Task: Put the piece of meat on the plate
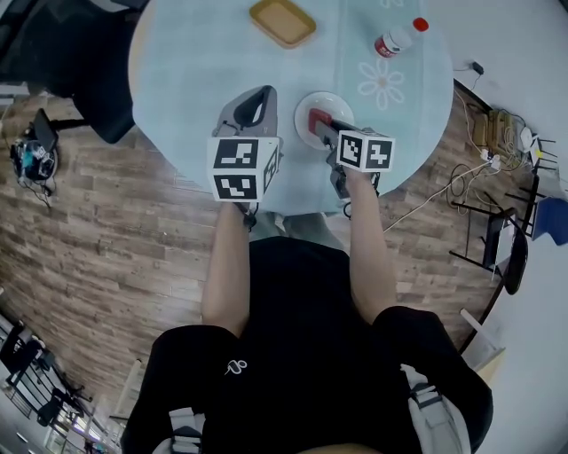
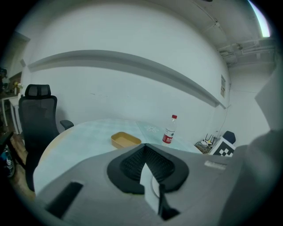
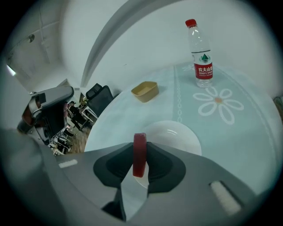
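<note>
A flat red piece of meat (image 3: 139,154) stands on edge between the pads of my right gripper (image 3: 140,164), which is shut on it. In the head view the meat (image 1: 316,118) hangs over the white plate (image 1: 335,107), near the table's front edge. The right gripper view shows the plate (image 3: 177,137) just beyond the jaws. My left gripper (image 1: 258,108) hovers to the left of the plate; its jaws (image 2: 146,170) meet with nothing between them.
On the round pale blue table (image 1: 195,62) sit a tan rectangular tray (image 1: 282,21) at the back and a water bottle with a red cap (image 1: 398,38) lying at the back right. A black office chair (image 2: 37,119) stands to the left. Cables (image 1: 461,177) trail on the floor at right.
</note>
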Available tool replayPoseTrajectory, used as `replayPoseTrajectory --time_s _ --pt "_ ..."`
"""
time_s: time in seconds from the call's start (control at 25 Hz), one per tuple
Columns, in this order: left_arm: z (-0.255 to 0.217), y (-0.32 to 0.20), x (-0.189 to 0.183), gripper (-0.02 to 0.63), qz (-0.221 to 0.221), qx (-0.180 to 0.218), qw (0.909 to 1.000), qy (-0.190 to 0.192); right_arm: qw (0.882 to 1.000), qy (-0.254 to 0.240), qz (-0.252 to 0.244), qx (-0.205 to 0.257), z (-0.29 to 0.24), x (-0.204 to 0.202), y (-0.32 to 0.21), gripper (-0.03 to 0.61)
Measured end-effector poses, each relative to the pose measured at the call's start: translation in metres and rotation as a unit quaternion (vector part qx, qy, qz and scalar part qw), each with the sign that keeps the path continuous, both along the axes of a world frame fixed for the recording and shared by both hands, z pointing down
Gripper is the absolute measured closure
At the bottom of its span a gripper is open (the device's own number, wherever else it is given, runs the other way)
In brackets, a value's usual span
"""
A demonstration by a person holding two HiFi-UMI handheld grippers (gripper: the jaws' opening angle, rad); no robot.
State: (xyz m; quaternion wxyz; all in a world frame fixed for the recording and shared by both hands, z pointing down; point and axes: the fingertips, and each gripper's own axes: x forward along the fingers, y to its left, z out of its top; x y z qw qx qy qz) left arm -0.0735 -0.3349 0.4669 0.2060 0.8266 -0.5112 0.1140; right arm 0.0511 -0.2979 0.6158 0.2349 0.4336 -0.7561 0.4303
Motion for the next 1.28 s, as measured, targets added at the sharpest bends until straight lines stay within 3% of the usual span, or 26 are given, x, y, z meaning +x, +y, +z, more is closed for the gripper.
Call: replayPoseTrajectory --time_s 0.2,0.36,0.48,0.52,0.64,0.76,0.92,1.08,1.2,1.28 --pt "0.000 -0.001 -0.006 0.620 -0.006 -0.001 1.0000 0.000 1.000 -0.015 0.012 -0.022 0.009 0.000 -0.005 0.479" --pt "0.003 0.001 -0.003 0.620 -0.005 -0.004 1.0000 0.002 0.999 0.001 0.036 -0.032 0.018 0.014 -0.011 0.449" --pt "0.002 0.001 0.003 0.620 -0.001 -0.004 1.0000 0.002 0.998 0.035 0.049 -0.034 0.027 0.030 -0.012 0.433" --pt "0.002 0.000 0.005 0.620 0.002 -0.003 1.0000 0.001 0.996 0.054 0.056 -0.031 0.029 0.036 -0.013 0.468" --pt "-0.002 -0.002 0.013 0.620 0.012 0.002 0.9999 0.000 0.993 0.086 0.082 -0.003 0.020 0.051 -0.016 0.492" --pt "-0.012 -0.007 0.017 0.620 0.015 0.013 0.9998 0.001 0.989 0.070 0.114 0.060 -0.017 0.061 -0.025 0.568" --pt "-0.048 -0.019 0.027 0.620 0.015 0.064 0.9977 0.018 0.973 0.019 0.136 0.187 -0.101 0.074 -0.047 0.569" --pt "-0.115 -0.024 0.043 0.619 -0.002 0.177 0.9822 0.063 0.934 -0.001 0.110 0.340 -0.217 0.082 -0.055 0.569" --pt "-0.143 -0.026 0.056 0.618 -0.004 0.217 0.9758 0.026 0.901 -0.002 0.100 0.422 -0.285 0.089 -0.051 0.569" --pt "-0.155 -0.028 0.059 0.619 -0.008 0.229 0.9735 0.007 0.886 0.006 0.100 0.453 -0.313 0.093 -0.048 0.569"
